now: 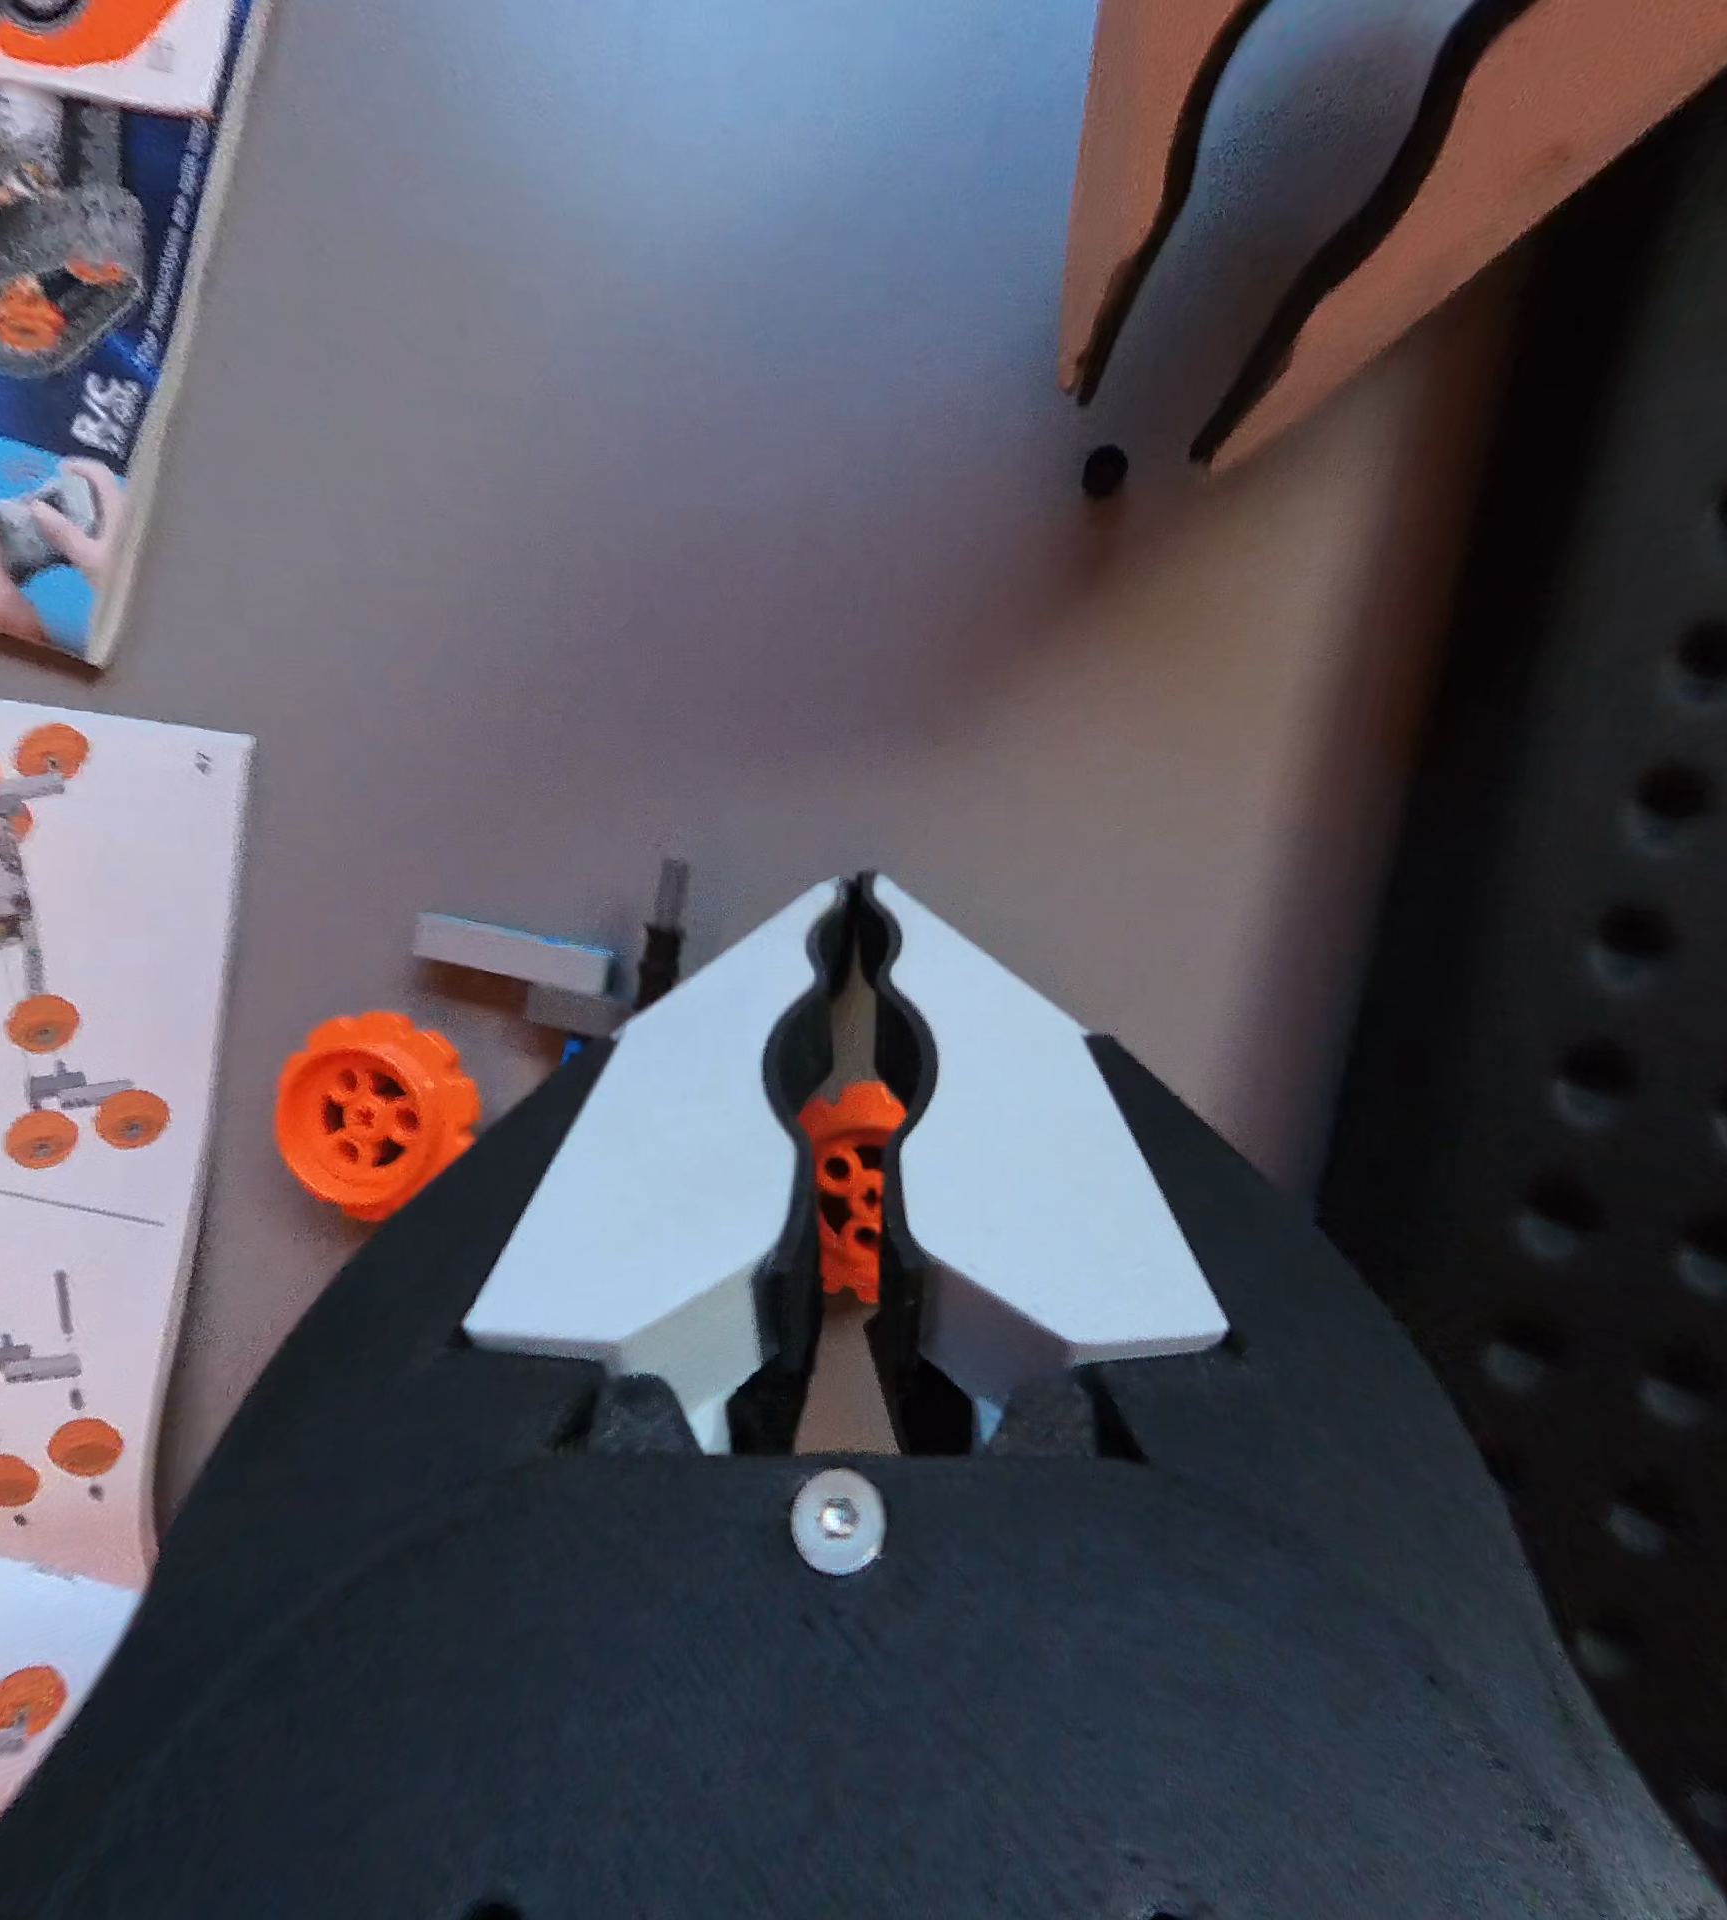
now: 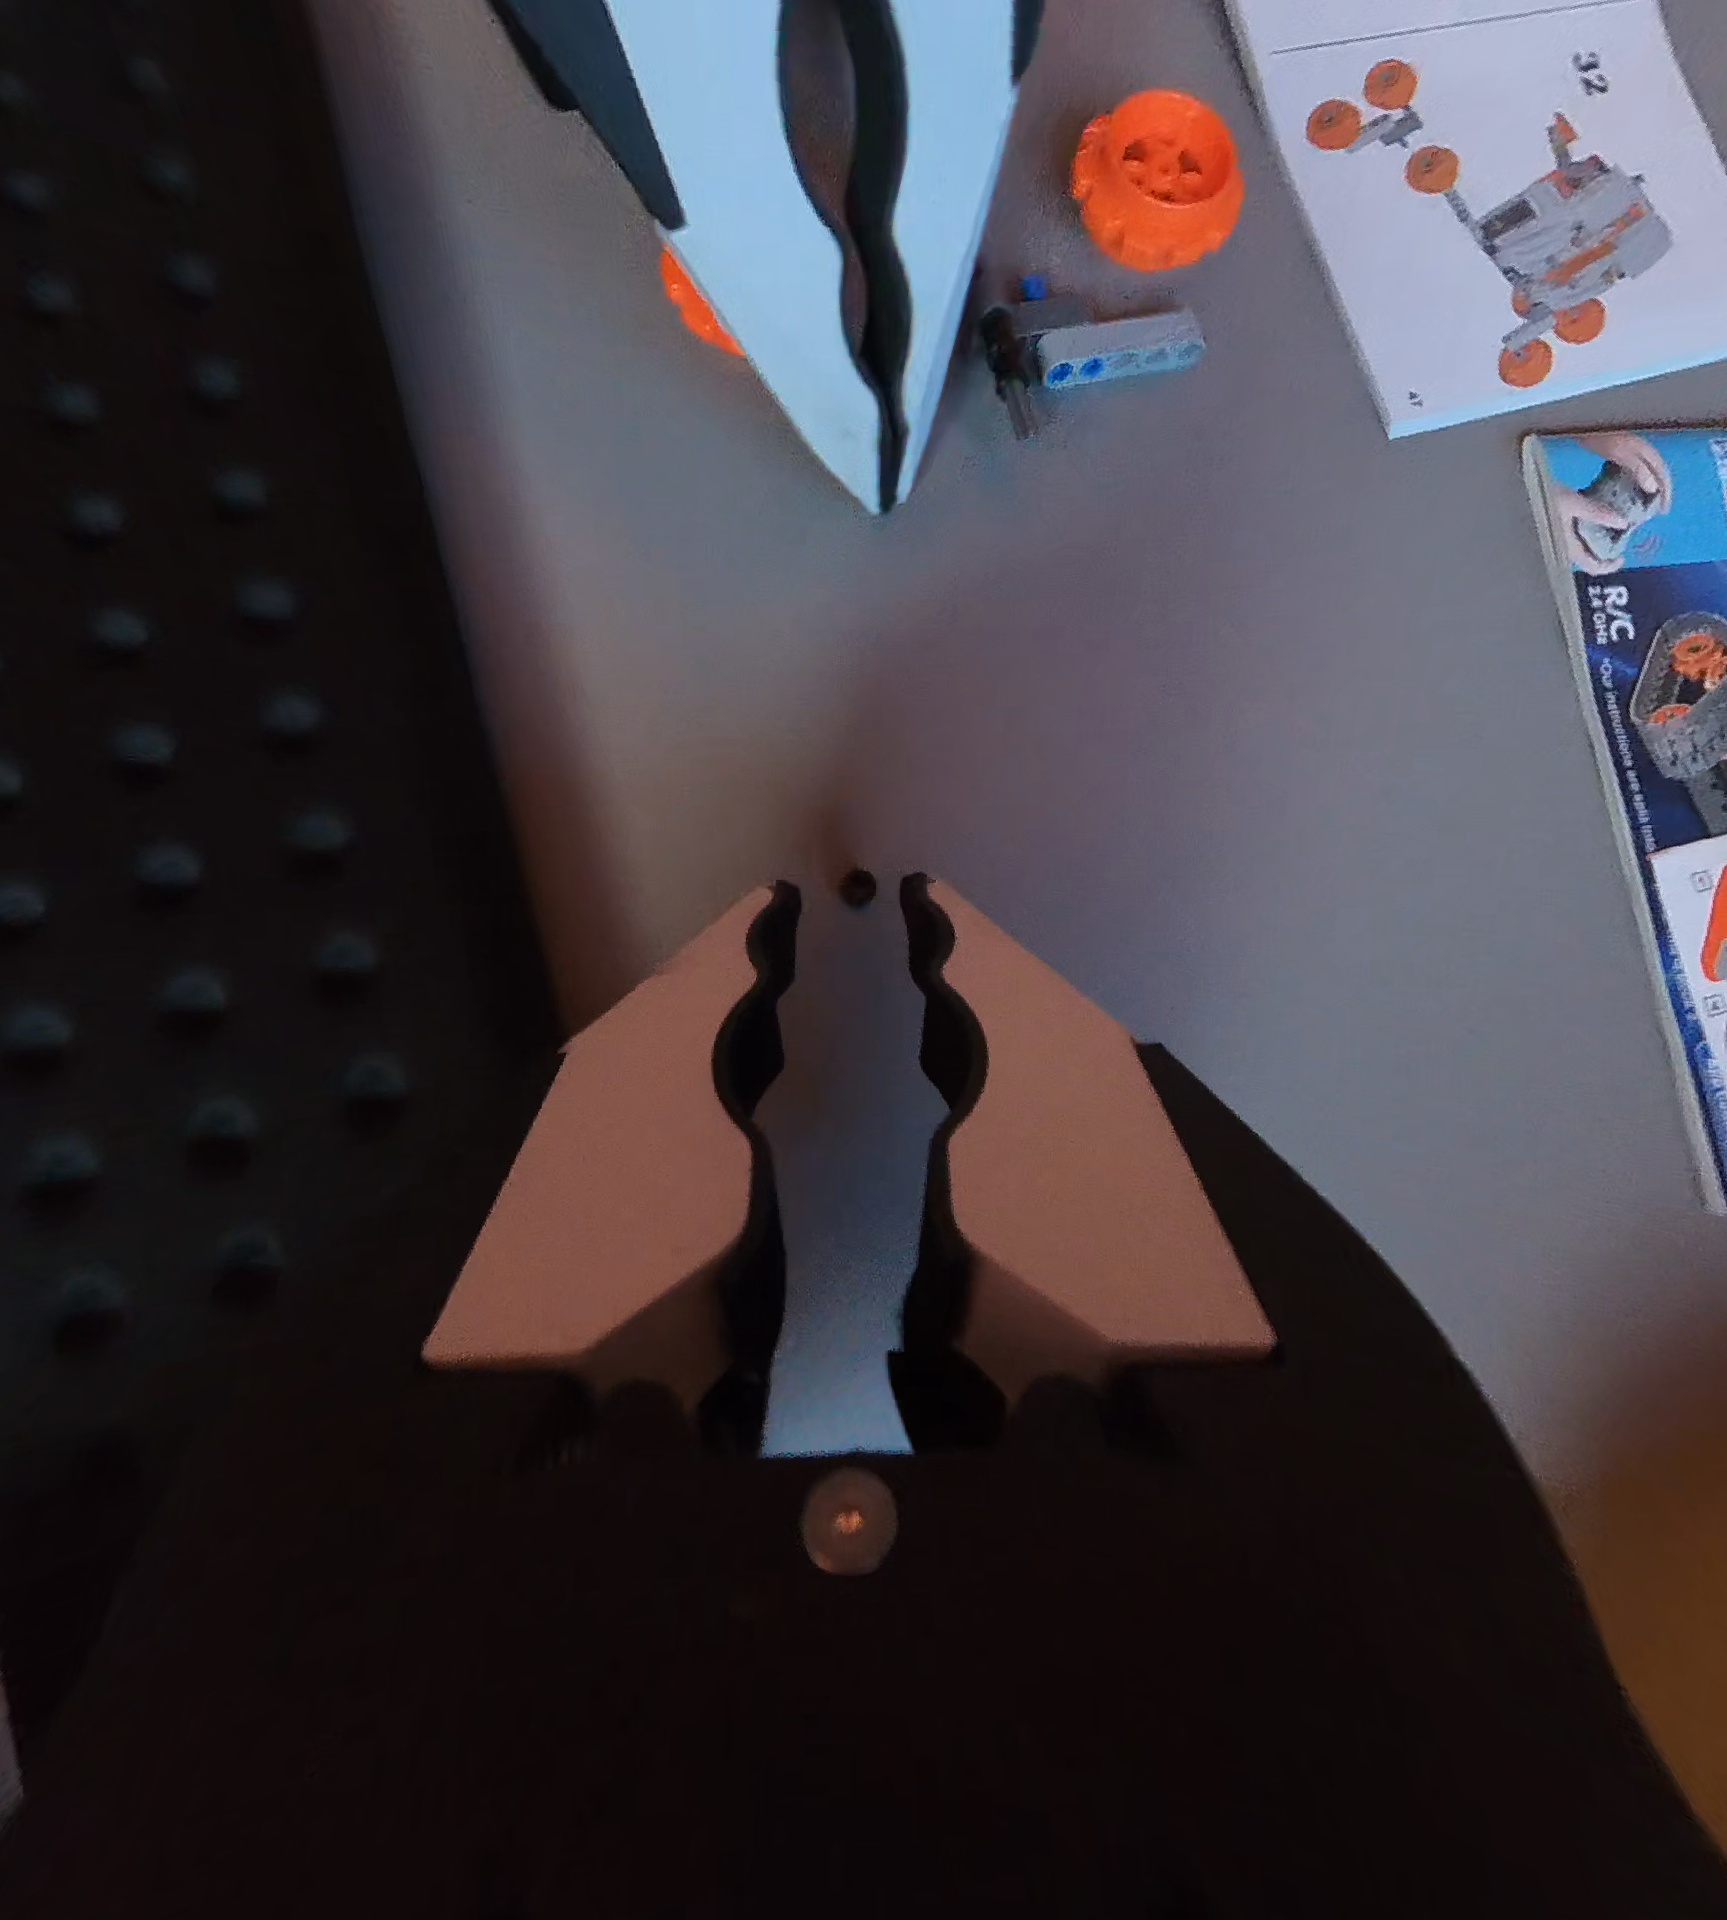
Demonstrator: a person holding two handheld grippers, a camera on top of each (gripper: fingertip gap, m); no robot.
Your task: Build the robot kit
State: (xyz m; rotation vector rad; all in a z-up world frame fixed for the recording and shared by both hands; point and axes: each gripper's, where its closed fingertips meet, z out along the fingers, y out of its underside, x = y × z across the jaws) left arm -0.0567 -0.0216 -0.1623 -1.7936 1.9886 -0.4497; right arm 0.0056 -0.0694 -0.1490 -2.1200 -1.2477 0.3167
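Your left gripper (image 1: 859, 883) has its jaws drawn together at the tips, clamped on an orange wheel (image 1: 851, 1184) that sits deep in the rounded hollow between the fingers, well back from the tips. Only a narrow strip of it shows through the gap, so how firmly it is seated is hard to judge.

Your right gripper (image 2: 851, 888) has its jaws apart, with nothing between them. A small black pin (image 2: 856, 886) lies on the grey table (image 2: 1202, 675) right at the mouth of the gap, level with the fingertips and touching neither finger as far as the view shows.

Just left of your left gripper lies a second orange wheel (image 1: 376, 1114), and beside it, partly hidden behind the finger, a grey beam assembly (image 1: 526, 961) with a black axle. Farther out lie an open instruction booklet (image 1: 59, 1091) and a blue kit box (image 1: 38, 312). A dark studded mat (image 2: 111, 727) borders the table on the other side.
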